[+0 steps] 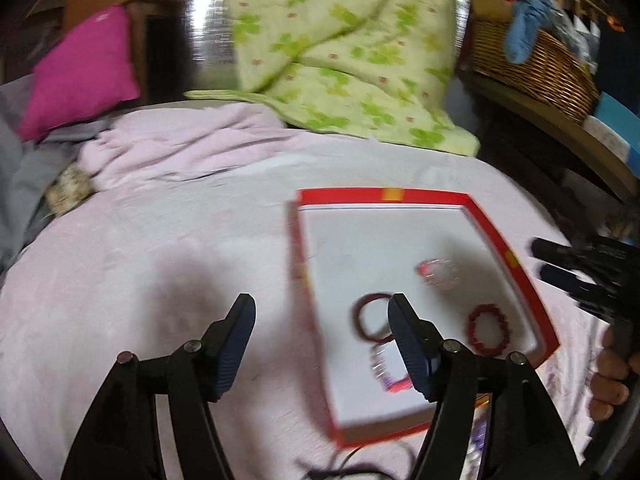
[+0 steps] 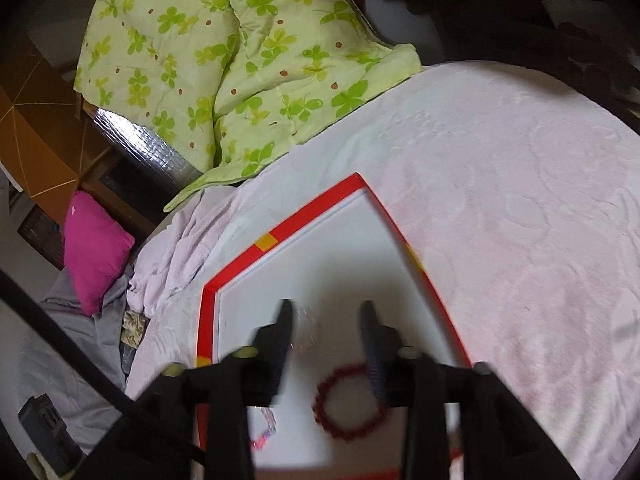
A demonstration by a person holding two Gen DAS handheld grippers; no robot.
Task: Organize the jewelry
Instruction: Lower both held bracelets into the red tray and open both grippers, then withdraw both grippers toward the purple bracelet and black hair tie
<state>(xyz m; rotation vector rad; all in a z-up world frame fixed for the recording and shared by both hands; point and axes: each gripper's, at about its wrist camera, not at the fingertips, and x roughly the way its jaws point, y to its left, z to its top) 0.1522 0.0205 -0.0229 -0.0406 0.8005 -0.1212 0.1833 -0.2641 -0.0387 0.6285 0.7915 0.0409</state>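
Note:
A shallow white tray with a red rim lies on a pale pink bedspread. In it lie a dark red bangle, a red beaded bracelet, a clear pinkish bracelet and a pink-purple bracelet. My left gripper is open and empty, its right finger over the tray's near part. My right gripper is open and empty above the tray, by the clear bracelet; it shows at the left wrist view's right edge.
A green clover-print quilt is piled beyond the tray. A magenta pillow and grey bedding lie at the left. A wicker basket stands on a shelf at the right. Purple items lie near the tray's front.

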